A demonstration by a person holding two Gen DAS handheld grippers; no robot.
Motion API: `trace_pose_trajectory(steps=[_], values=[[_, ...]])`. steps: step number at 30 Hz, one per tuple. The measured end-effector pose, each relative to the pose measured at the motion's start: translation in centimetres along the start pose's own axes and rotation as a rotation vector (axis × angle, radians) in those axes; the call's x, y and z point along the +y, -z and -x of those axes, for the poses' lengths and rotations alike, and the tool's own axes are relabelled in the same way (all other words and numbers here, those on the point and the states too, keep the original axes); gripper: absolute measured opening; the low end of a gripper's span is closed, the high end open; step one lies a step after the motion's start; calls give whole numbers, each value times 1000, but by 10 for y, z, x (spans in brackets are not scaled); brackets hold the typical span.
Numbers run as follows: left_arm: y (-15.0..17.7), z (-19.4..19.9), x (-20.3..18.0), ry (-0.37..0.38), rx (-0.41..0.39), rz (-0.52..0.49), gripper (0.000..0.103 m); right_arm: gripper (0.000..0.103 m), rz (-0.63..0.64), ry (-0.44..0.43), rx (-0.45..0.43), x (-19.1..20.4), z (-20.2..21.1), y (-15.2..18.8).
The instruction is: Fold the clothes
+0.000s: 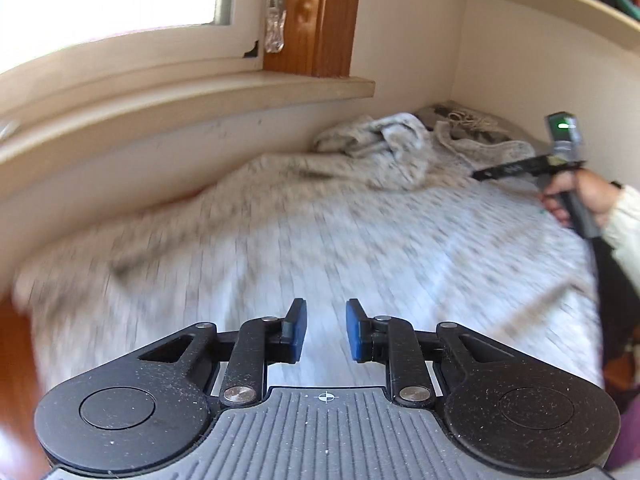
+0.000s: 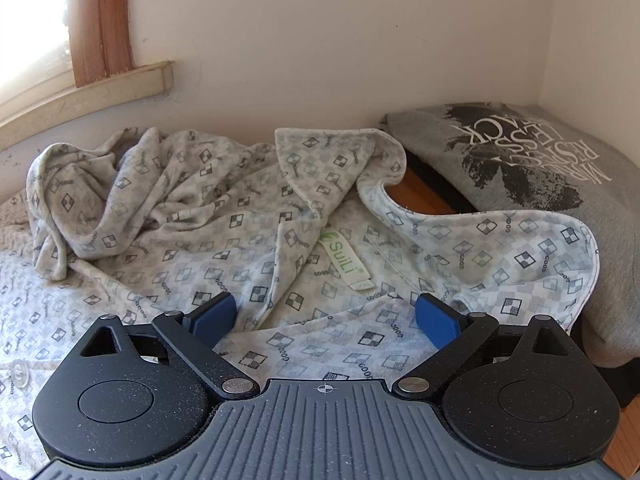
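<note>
Blue rubber pads face each other across a narrow gap on the left claw; nothing sits between them, so it is released, hanging above a blurred stretch of the pale grey checker-printed cotton garment. No earlier view is supplied for comparison. Beyond the claw, the garment spreads across the whole surface under it and bunches into a rumpled heap near the cream wall, below the beige window sill with its brown wooden frame.

Right claw, seen from its own camera, stands wide apart, released, just over the garment; whether its blue pads touch the cloth cannot be told. Directly ahead of it lies the garment's open neckline with a white woven label printed in green letters. One flap of collar stands tilted up behind the label. A clear plastic button shows at the lower left edge. Crumpled folds rise at the left. To the right, a folded grey printed sweatshirt lies beside the garment, with orange-brown wood showing between them.

In the left camera's view, a person's hand in a cream sleeve grips the right claw's handle at the far edge of the garment
</note>
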State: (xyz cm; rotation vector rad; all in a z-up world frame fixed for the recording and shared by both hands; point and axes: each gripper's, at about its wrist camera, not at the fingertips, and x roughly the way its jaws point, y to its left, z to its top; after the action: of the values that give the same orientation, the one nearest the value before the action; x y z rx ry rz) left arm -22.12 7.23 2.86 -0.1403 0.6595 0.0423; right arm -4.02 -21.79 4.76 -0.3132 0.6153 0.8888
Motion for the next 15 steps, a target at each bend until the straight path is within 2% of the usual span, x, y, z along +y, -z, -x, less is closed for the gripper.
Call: trace_pose_trajectory(steps=[5, 10, 15], values=[[37, 36, -10, 42, 18, 70, 24, 95, 1, 0, 0, 0, 0, 0], [46, 37, -23, 74, 20, 123, 26, 95, 1, 0, 0, 0, 0, 0], [43, 31, -31, 96, 21, 126, 28, 95, 1, 0, -1, 0, 0, 0]])
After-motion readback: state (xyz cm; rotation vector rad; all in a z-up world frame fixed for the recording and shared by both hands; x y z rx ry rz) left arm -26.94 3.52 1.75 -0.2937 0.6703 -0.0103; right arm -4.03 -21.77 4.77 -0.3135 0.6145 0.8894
